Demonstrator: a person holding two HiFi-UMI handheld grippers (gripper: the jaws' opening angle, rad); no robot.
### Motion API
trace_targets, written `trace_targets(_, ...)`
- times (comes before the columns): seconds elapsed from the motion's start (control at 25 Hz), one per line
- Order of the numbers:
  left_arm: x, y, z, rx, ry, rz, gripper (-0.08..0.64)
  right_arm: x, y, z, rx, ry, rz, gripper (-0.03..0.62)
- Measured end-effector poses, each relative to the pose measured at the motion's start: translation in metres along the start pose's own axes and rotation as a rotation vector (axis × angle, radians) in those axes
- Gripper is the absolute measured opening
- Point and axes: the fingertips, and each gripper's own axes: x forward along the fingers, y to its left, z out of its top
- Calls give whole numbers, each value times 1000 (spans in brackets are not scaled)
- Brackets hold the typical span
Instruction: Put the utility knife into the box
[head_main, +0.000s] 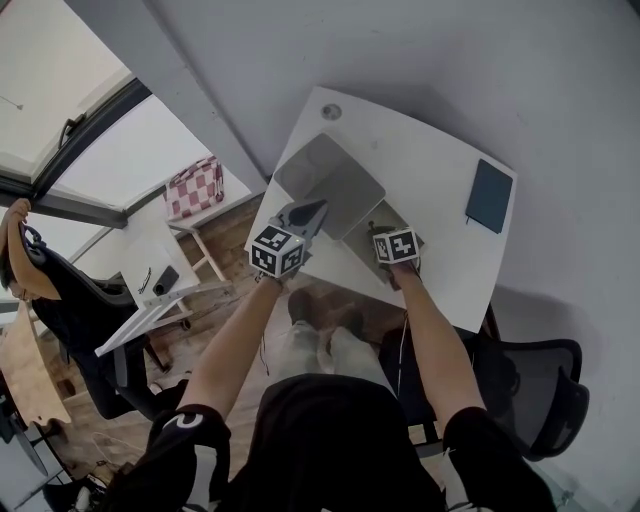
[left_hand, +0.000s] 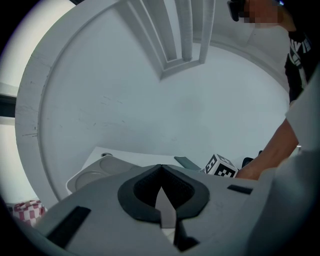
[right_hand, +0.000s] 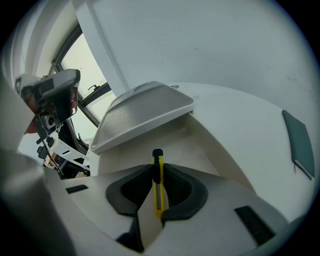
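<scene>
Left of centre, the left claw (head_main: 308, 213) is closed, apparently pinching the lid (head_main: 335, 180) to keep it raised. To its right, the right claw (head_main: 388, 226) is clamped on the knife (right_hand: 158, 185), angled down over the open box (right_hand: 200, 145) on the table (head_main: 440, 150). The box looks empty and ready to take it.

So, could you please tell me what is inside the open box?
The box shows a bare floor; the right tool, gripping the utility knife, hides its near part.
</scene>
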Motion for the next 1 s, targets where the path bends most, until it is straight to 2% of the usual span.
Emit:
trace_targets(0.2,-3,0,0,-1,-7,4,25,-7,-1,7,25,-37,9,114)
trace_targets(0.52,-5,-5,26,4,-57,12,25,-58,-18,32,61,-209,-17,114)
trace_targets(1.0,-10,-55,95,79,-152,-33,25,-191,-17,100,-82,-532,-116,91)
